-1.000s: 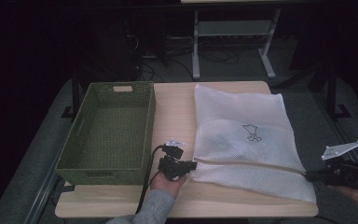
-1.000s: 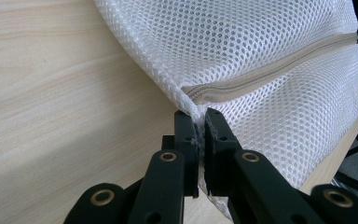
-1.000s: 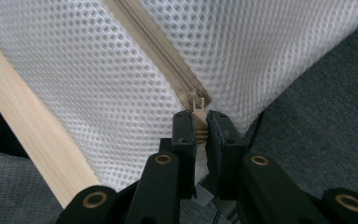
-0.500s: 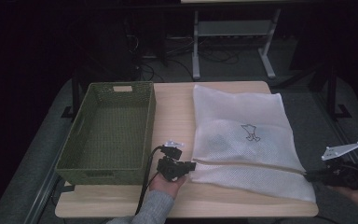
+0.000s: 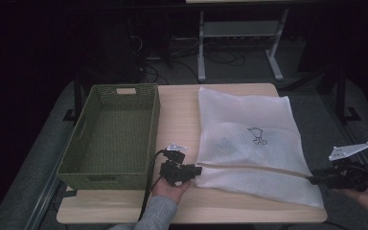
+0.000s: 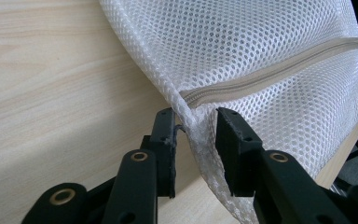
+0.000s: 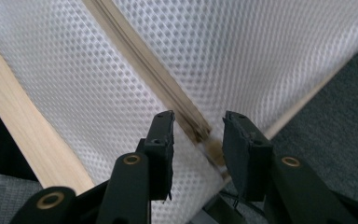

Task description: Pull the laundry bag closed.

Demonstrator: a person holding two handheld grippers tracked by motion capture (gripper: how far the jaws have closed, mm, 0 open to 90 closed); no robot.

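Note:
A white mesh bag (image 5: 249,139) with a beige zipper (image 5: 254,166) lies flat on the right half of the wooden table (image 5: 179,110). My left gripper (image 5: 197,169) is at the bag's near left corner. In the left gripper view its jaws stand open, with the bag's edge and the zipper end (image 6: 191,100) in the gap of the left gripper (image 6: 196,135). My right gripper (image 5: 312,180) is at the bag's near right corner. It is open, and the zipper's other end (image 7: 200,133) lies between the jaws of the right gripper (image 7: 200,137).
A green woven basket (image 5: 112,134) with nothing in it stands on the table's left half, close to my left hand. The bag's right edge overhangs the table's edge (image 5: 316,211). Dark grey floor and a metal stand (image 5: 235,38) lie beyond the table.

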